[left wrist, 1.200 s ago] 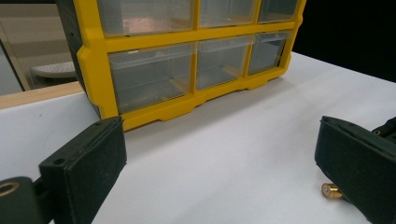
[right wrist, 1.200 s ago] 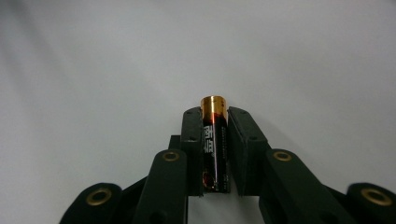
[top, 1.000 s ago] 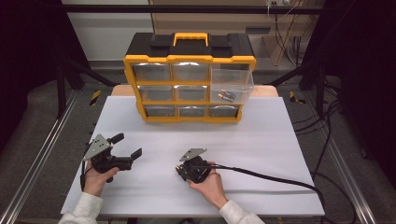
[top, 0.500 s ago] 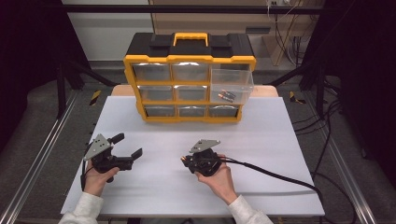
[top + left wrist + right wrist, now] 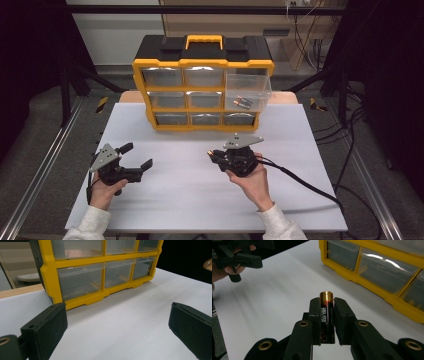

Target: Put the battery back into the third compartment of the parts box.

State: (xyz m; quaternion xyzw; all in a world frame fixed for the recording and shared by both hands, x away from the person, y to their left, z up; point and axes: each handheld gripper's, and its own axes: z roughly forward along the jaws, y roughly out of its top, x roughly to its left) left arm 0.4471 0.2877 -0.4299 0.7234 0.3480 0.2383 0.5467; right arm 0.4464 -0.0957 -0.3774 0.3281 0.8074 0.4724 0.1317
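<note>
Right tool [image 5: 327, 322] is clamped on an AA battery [image 5: 327, 317]: black and red body, gold cap pointing away from the camera, pinched lengthwise between both pads. In the right gripper view it sits centre frame, lifted clear of the white tabletop [image 5: 274, 295]. In the high view the right tool [image 5: 216, 155] is right of centre, held in the person's right hand [image 5: 252, 180], nose pointing toward frame left, just in front of the organizer, not touching it.

Left tool [image 5: 117, 325] is released: jaws spread wide, nothing between them, bare tabletop showing in the gap. In the high view it sits lower left [image 5: 137, 157], gripped by the left hand [image 5: 102, 192], well apart from the right tool.

Yellow and black drawer organizer [image 5: 202, 65] stands at top centre of the high view, at the far edge of the tabletop [image 5: 175, 200], three rows of clear drawers. The upper right drawer [image 5: 247, 92] is pulled out and has a couple of batteries [image 5: 242, 103] lying in it. Other drawers look pushed in; contents too unclear to tell.

Cable [image 5: 305, 185] trails from the right tool toward lower right.
</note>
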